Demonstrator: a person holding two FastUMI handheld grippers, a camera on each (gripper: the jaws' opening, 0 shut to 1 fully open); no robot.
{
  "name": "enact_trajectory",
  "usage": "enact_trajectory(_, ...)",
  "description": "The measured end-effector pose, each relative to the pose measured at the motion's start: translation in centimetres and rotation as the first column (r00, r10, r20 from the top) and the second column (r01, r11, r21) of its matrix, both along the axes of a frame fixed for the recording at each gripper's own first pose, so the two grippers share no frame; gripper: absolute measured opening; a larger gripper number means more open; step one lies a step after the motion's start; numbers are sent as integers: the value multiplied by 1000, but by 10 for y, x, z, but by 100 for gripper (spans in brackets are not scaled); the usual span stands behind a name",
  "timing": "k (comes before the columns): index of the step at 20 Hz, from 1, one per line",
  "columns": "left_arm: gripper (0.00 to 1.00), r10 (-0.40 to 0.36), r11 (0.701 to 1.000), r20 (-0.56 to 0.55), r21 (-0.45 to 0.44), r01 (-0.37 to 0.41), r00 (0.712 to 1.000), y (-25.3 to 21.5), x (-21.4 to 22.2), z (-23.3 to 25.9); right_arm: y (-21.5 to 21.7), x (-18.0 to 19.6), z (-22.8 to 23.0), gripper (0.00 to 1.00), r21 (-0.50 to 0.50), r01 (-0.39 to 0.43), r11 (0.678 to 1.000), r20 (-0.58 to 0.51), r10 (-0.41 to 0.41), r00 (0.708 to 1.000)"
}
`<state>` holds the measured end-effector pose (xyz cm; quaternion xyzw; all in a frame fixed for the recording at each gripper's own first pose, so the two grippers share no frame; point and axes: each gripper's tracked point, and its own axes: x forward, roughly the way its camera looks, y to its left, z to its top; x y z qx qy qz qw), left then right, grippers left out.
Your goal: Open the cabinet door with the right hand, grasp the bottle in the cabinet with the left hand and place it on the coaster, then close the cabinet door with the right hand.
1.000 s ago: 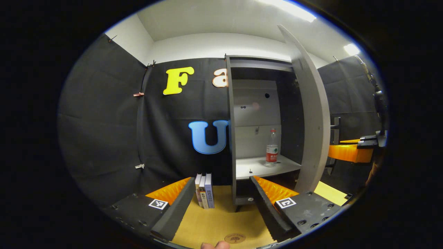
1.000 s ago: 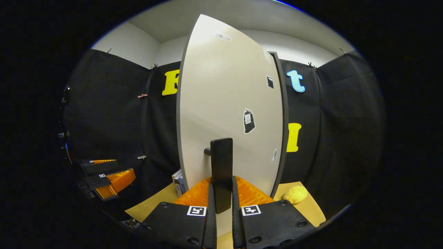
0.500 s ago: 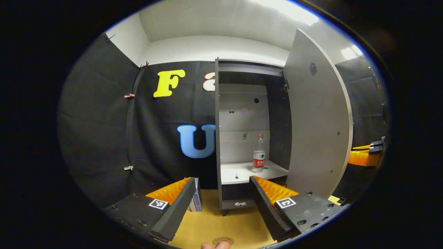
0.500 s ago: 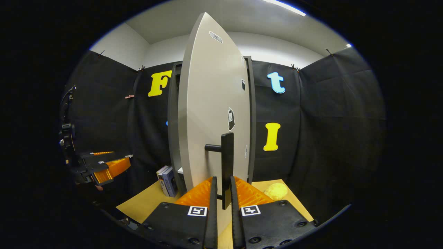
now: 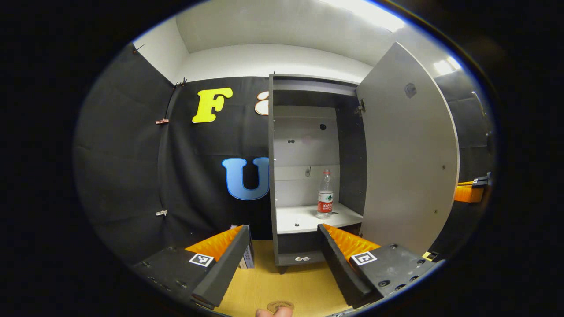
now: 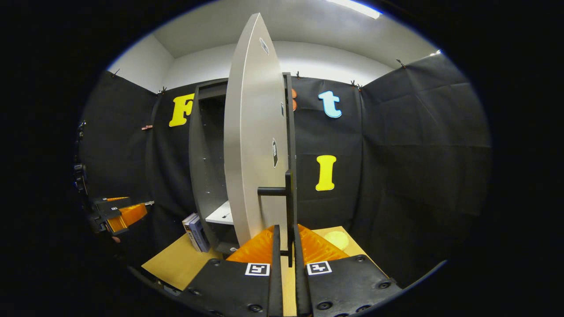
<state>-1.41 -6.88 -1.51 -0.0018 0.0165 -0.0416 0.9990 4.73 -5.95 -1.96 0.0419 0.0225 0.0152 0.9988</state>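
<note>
Upright books (image 6: 194,226) and a yellow lump (image 6: 337,240) on the table (image 5: 291,286).

One bottle (image 5: 325,194), one coaster (image 5: 280,305), two books (image 6: 196,226)

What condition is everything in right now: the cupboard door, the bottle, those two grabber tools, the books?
Grey cabinet door: swung wide open.
Black bar door handle: clamped between the right gripper's fingers.
Clear plastic bottle with red label: upright on the cabinet shelf, capped, untouched.
Left gripper: fingers open, empty, short of the cabinet.
Right gripper: shut on the handle.
Round brown coaster: bare on the yellow table.
Books: standing upright beside the cabinet.
</note>
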Motion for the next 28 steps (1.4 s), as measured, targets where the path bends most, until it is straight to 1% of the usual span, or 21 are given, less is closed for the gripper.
enact_trajectory(2,97,1,1000,-2,2,-1,1000,-3,1,1,-10,0,-1,16,9,12,1000,0,-12,1000)
enact_trajectory(5,97,-7,1000,-2,-10,7,1000,-16,7,0,-25,0,-1,16,-4,36,999,7,-36,999)
enact_trajectory(10,98,-7,1000,1,-1,7,1000,-41,22,5,-56,3,-1,16,26,76,997,6,-76,997)
enact_trajectory(11,97,-10,1000,5,-3,10,1000,-48,26,6,-59,3,-1,15,35,75,997,6,-75,997)
enact_trajectory(13,97,-24,1000,7,-8,24,1000,-64,36,6,-53,0,-2,16,70,43,997,-5,-43,999)
enact_trajectory(15,98,-40,999,8,-10,40,999,-83,48,8,-51,-2,1,16,77,14,997,8,-15,1000)
enact_trajectory(16,97,-49,999,12,-10,49,999,-92,54,9,-52,-4,3,25,66,6,998,22,-7,1000)
enact_trajectory(17,97,-66,998,13,-9,66,998,-104,63,8,-56,-8,5,16,51,3,999,28,-4,1000)
enact_trajectory(18,97,-74,997,6,-5,74,997,-113,72,6,-62,-7,5,18,36,4,999,38,-5,999)
enact_trajectory(19,97,-84,996,2,-4,84,996,-123,82,3,-70,-17,9,18,28,8,1000,45,-9,999)
enact_trajectory(20,97,-89,996,4,-5,89,996,-131,91,3,-82,-18,11,25,25,24,999,54,-25,998)
enact_trajectory(23,98,-103,995,17,-12,103,995,-154,125,4,-122,-20,7,62,52,104,993,48,-106,993)
enact_trajectory(24,98,-104,994,19,-13,105,994,-160,137,1,-137,-22,3,74,69,147,987,38,-150,988)
enact_trajectory(25,98,-109,994,16,-12,110,994,-167,150,-1,-150,-17,2,86,85,180,980,44,-185,982)
enact_trajectory(26,97,-110,994,14,-8,111,994,-172,162,-5,-158,-20,6,98,96,201,975,63,-208,976)
enact_trajectory(28,97,-110,994,16,-11,110,994,-181,189,-10,-171,-17,9,97,76,231,970,107,-238,965)
